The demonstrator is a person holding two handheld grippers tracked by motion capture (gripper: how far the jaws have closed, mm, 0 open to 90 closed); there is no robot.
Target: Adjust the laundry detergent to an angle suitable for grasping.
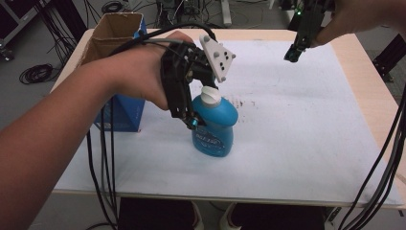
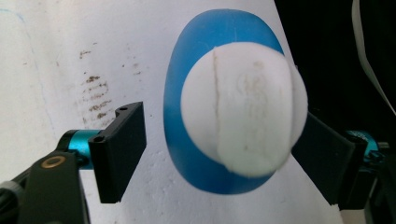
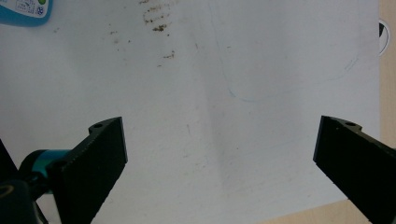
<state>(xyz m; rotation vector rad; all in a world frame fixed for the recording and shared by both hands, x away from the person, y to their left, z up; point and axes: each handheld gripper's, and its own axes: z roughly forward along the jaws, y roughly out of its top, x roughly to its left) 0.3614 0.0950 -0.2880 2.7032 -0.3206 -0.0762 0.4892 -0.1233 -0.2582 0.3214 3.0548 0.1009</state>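
Cardboard box (image 1: pixel 111 36) far left on desk (image 1: pixel 297 143), open top, blue printed side, corrugated brown flaps. Left gripper (image 1: pixel 194 122) over blue bottle (image 1: pixel 215 127), jaws apart, straddling white cap (image 2: pixel 243 109); left pad clear of bottle, right pad hidden behind cap, contact unclear. Bottle upright mid-desk, just right of box; smooth glossy plastic, oval body, rounded flip cap. Judgement: release step; lift straight up, don't clip cap, bottle could tip. Desk cover white, matte, brown smudges (image 2: pixel 95 93). Right gripper (image 1: pixel 293 53) far right, raised, jaws wide, empty.
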